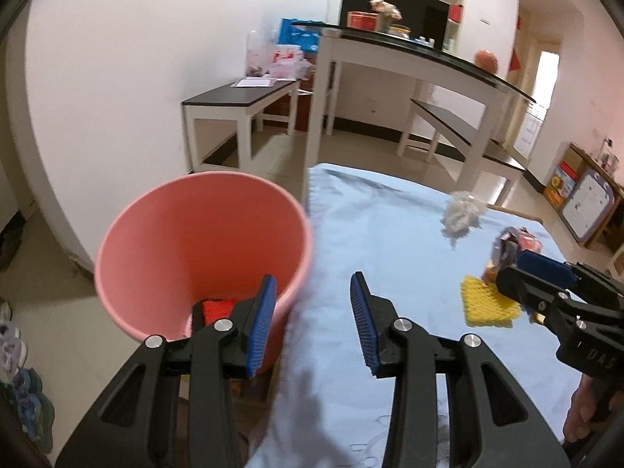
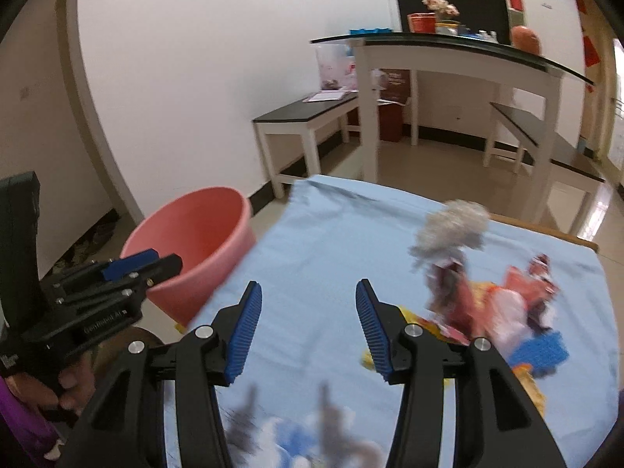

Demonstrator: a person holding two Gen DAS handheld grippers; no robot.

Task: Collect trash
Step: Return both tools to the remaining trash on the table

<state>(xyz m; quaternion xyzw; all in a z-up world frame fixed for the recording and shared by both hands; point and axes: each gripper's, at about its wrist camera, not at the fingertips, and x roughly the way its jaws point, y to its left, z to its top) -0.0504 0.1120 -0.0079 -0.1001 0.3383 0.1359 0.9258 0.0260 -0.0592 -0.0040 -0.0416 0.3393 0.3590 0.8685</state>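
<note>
A pink bucket (image 1: 202,241) stands beside the left edge of a table under a light blue cloth (image 1: 390,257); a red block (image 1: 218,310) lies at its bottom. My left gripper (image 1: 312,323) hangs open and empty over the bucket's near rim and the cloth's edge. My right gripper (image 2: 308,327) is open and empty above the cloth. On the cloth lie a crumpled grey wad (image 2: 452,230), a colourful snack wrapper (image 2: 503,300), a yellow mesh piece (image 1: 487,304) and a blue piece (image 2: 546,351). The bucket (image 2: 195,241) shows at left in the right wrist view.
Behind the table are a white high table with a dark top (image 1: 409,54), two low benches (image 1: 238,105) and tiled floor. Shoes and clutter (image 1: 23,401) lie on the floor to the left. A hand (image 2: 66,386) holds the left gripper's handle.
</note>
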